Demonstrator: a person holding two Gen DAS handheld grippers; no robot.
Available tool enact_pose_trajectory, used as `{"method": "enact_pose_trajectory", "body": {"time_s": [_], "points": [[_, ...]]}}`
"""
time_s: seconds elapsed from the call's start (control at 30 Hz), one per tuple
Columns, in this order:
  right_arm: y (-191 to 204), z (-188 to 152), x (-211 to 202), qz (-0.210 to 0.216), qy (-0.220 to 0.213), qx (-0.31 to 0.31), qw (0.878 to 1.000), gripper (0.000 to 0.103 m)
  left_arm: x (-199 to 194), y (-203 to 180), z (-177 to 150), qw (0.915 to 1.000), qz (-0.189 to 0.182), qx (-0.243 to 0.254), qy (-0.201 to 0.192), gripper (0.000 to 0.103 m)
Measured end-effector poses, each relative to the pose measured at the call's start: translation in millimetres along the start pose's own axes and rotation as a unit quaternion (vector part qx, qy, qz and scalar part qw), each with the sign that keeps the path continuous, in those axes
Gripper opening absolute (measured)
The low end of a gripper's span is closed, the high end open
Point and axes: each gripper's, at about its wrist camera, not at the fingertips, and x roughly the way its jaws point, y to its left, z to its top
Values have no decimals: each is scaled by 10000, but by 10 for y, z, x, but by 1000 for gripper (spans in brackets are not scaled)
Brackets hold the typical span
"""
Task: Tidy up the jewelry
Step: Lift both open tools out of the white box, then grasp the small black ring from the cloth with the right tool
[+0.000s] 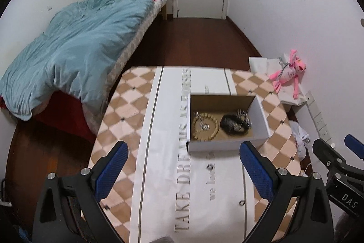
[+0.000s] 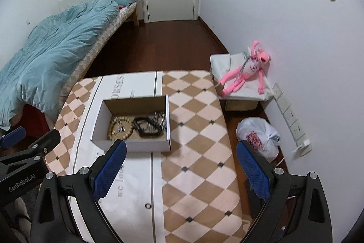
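Hovering: left gripper (image 1: pixel 184 165) and right gripper (image 2: pixel 182 165), both above the bench (image 2: pixel 195 129), neither touching anything.
Left jaws: blue-padded, spread wide apart, holding nothing.
Right jaws: blue-padded, likewise wide apart, holding nothing.
Bench cover: tan-and-cream diamond-check cloth, with a white printed runner (image 1: pixel 163 152) laid lengthwise over it.
Jewelry holder: open white cardboard box with brown inside (image 1: pixel 227 145), standing on the runner near the bench's far half, ahead of both grippers.
Inside, left part: round bracelet of pale wooden beads (image 1: pixel 206 126), lying flat with small silver pieces (image 1: pixel 203 125) within its loop.
Inside, right part: dark black bracelet (image 1: pixel 232 125), just beside the beaded one, with more silver metal pieces (image 1: pixel 243 117) against the right wall; exact kind too small to tell.
Loose on runner: small dark ring (image 2: pixel 147 205), well apart from the box, nearer the grippers; in the left view 2 such rings, 1 at (image 1: pixel 209 167) and 1 at (image 1: pixel 241 203).
Beyond the bench: bed with rumpled light-blue quilt (image 2: pixel 56 56) at left, pink plush toy (image 2: pixel 248 70) by the right wall, tied white plastic bag (image 2: pixel 259 136) on the floor.
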Motion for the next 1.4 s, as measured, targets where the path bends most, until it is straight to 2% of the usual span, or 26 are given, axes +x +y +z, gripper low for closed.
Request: {"method": "enact_pose_trajectory", "body": {"time_s": [0.13,0.23,0.3,0.47,0.5,0.57,0.67,0.87,0.93,1.07,1.2,1.4], "points": [[5,-429,342,35,526,-60,9986,98,285,20,-375,9988,160,130,444,100],[79,-818,701,257,999,-140,9946,97,581,55,-668,9954,365,254,845,100],[153,-997,866,350,1176,-208,9922,85,745,69,-817,9928,423,343,1067,100],[346,-1296,1114,416,1303,-429,9897,71,1014,113,-1049,9877,448,496,1416,100],[373,-1320,1138,408,1314,-470,9894,68,1041,123,-1074,9870,450,509,1459,100],[425,-1367,1193,433,1329,-507,9889,66,1081,153,-1112,9861,457,491,1518,100],[466,-1400,1249,441,1356,-523,9884,54,1116,186,-1152,9855,451,486,1560,100],[489,-1386,1237,362,1197,-601,9903,46,1154,229,-1224,9845,456,463,1631,100],[494,-1387,1236,360,1139,-625,9909,39,1172,238,-1233,9843,451,453,1645,100],[514,-1387,1224,335,1047,-681,9916,14,1168,234,-1248,9841,422,446,1666,100],[506,-1392,1219,374,1007,-663,9920,13,1166,231,-1222,9846,387,439,1648,100],[296,-1293,1249,401,986,-249,9940,13,1161,122,-1096,9865,261,333,1580,100]]}}
